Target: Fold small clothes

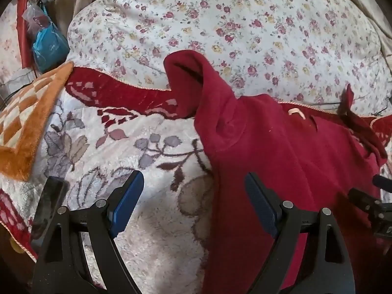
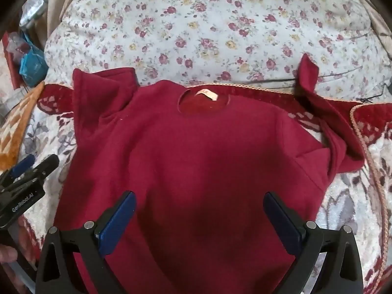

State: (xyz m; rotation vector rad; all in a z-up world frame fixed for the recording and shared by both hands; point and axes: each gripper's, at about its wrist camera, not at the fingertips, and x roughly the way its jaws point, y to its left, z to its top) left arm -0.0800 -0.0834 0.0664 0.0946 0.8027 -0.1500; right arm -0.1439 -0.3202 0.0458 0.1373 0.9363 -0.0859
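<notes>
the red sweater (image 2: 196,152) lies face up on the patterned blanket (image 1: 152,232), its neck hole (image 2: 202,101) pointing away from the person toward the flowered quilt (image 2: 208,24), so its long axis runs straight out from the two tools. the right gripper (image 2: 199,215) hangs over the middle of the body, angled steeply down, jaws spread wide with nothing between them. the left gripper (image 1: 193,203) sits at the sweater's left edge, half over bare blanket, also wide open and empty, tilted down. the left sleeve (image 1: 191,78) lies bunched and folded up near the shoulder, ahead of the left gripper, which looks the nearer hand for it. the right sleeve (image 2: 325,122) trails out to the far right.
</notes>
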